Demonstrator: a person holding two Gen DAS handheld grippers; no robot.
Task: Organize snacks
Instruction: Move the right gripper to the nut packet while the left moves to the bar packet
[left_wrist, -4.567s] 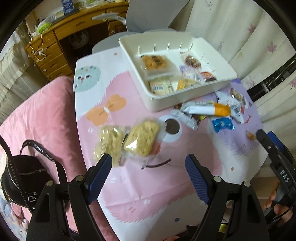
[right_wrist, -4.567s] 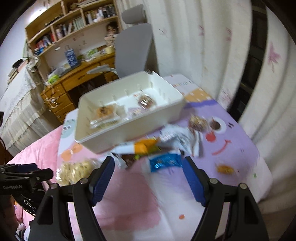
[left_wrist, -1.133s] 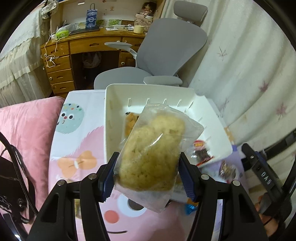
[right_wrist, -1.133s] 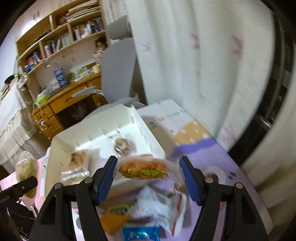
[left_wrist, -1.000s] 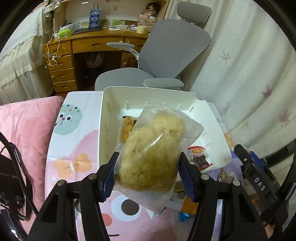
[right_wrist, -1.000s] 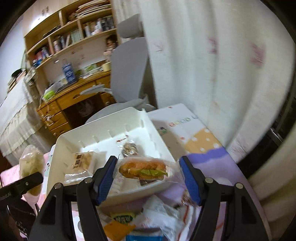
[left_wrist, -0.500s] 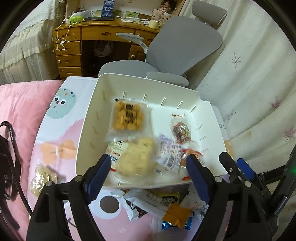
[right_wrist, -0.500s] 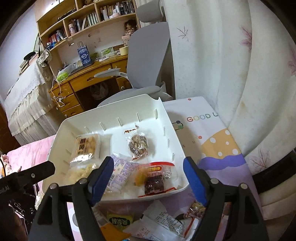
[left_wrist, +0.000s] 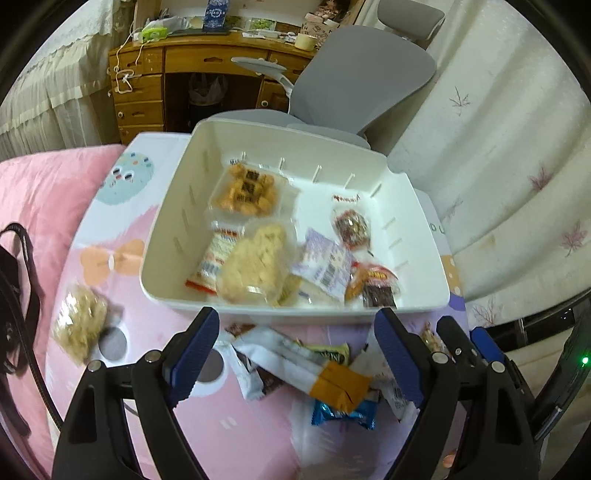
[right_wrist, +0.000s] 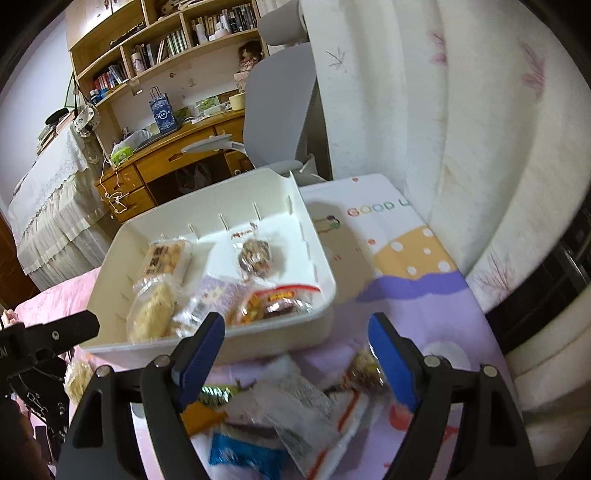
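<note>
White plastic forms the storage bin (left_wrist: 295, 314), which sits on the patterned surface (left_wrist: 236, 424) and already holds several wrapped snacks, including a pale rice cake packet (left_wrist: 256, 267) near its front wall and a sandwich-style packet (left_wrist: 373, 286) at its front right corner. Both grippers are empty. The left gripper (left_wrist: 295, 354) has its jaws opening, with nothing between them; it hangs over the loose pile in front of the bin. The right gripper (right_wrist: 295, 349) likewise has its jaws opening, with nothing clamped.

Step in hand, as judged: select the next loose item. Candidates are the white-and-orange bar (left_wrist: 310, 367), the blue wrapper (left_wrist: 343, 413) and a second rice cake packet (left_wrist: 79, 326) lying apart to the left on the surface.

Procedure recommendation:
1. Assign the isolated rice cake packet to the left gripper, since it lies on that side, clear of the pile.
2. Assign the pile to the right gripper; take the topmost wrapper first, to avoid dragging its neighbours.
3. Straddle the packet across its narrow dimension and close gently; crisp contents probably crush easily.
4. Lift clear of the bin wall before moving over it.
</note>
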